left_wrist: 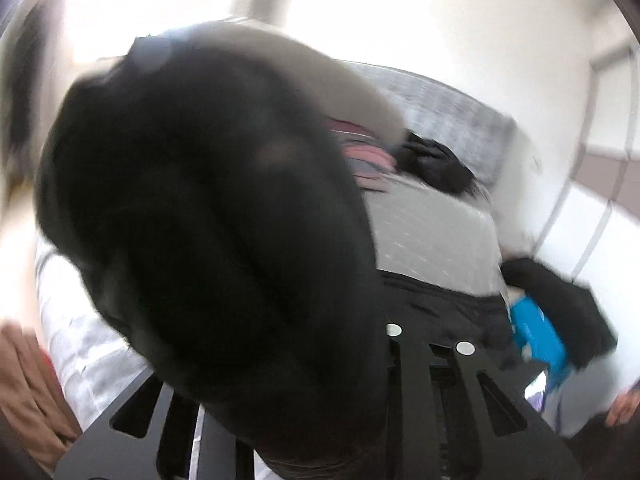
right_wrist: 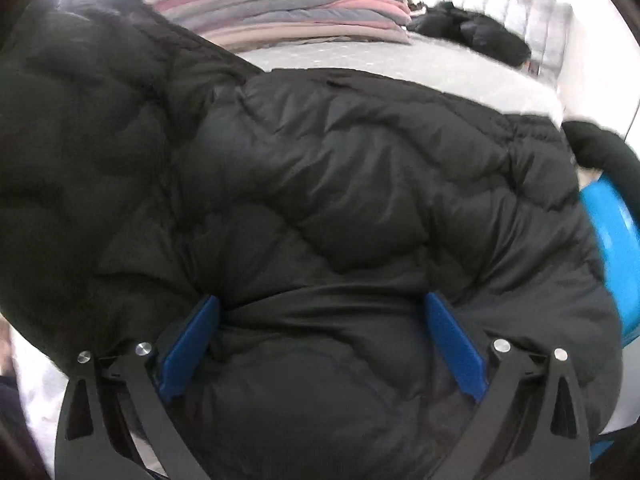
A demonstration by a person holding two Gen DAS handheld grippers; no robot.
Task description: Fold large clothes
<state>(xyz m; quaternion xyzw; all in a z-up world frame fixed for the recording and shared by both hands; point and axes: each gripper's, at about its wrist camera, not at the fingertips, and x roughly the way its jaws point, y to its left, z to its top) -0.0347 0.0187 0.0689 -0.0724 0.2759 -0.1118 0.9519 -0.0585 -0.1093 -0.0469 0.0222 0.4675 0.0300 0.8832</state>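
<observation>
A black quilted puffer jacket (right_wrist: pixel 320 160) lies spread over the grey bed (right_wrist: pixel 400 64). My right gripper (right_wrist: pixel 320 300) points down onto it. Its blue fingers (right_wrist: pixel 192 344) stand wide apart, open, with jacket fabric bulging between them. In the blurred left wrist view a lifted black part of the jacket (left_wrist: pixel 200 200) fills most of the picture. It bunches out of my left gripper (left_wrist: pixel 288 360) and hides the fingertips; the gripper looks shut on it. The rest of the jacket (left_wrist: pixel 440 304) lies on the bed below.
A stack of folded pink and grey clothes (right_wrist: pixel 288 12) sits at the head of the bed, with another black garment (right_wrist: pixel 480 28) beside it. A blue object (right_wrist: pixel 616 248) stands at the bed's right side. A grey headboard (left_wrist: pixel 452 108) and white walls lie behind.
</observation>
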